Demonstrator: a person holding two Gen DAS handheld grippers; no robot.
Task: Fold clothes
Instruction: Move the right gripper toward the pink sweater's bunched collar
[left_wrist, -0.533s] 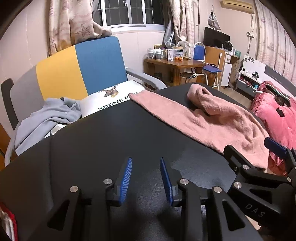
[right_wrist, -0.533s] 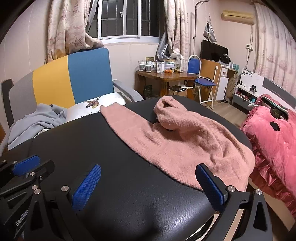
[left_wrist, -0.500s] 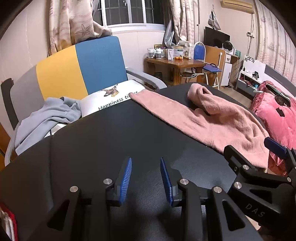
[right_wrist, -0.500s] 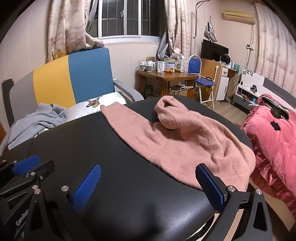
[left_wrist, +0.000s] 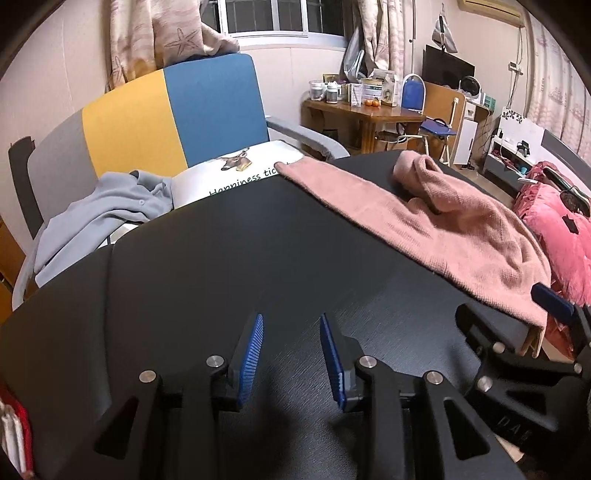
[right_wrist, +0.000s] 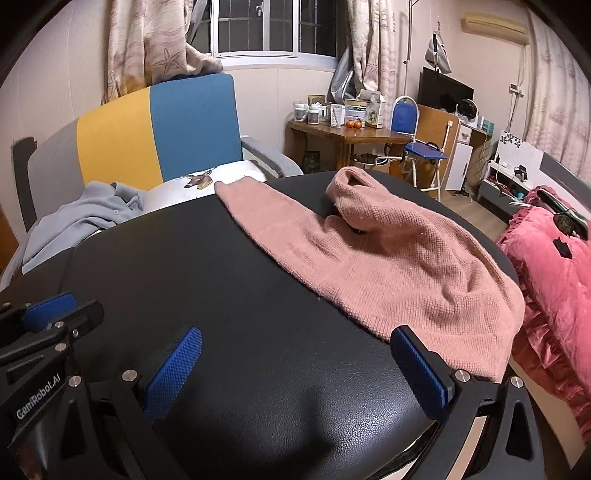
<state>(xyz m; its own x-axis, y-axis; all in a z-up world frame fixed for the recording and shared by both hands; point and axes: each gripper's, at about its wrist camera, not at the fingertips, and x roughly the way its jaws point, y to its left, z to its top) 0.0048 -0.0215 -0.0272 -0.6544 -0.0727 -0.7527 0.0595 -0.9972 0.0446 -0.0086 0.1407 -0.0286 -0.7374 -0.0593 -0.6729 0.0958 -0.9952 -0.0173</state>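
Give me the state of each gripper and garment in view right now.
Left gripper: open, narrow gap, empty, over the black table.
Right gripper: open wide, empty.
Pink knit sweater: unfolded, lying on the table, hem draped over the edge.
Grey shirt: crumpled on the armchair.

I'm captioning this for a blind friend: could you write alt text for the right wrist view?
A pink sweater lies unfolded across the right side of a black table, with the open right gripper low over the table in front of it. Behind stands a blue and yellow chair holding a grey garment.
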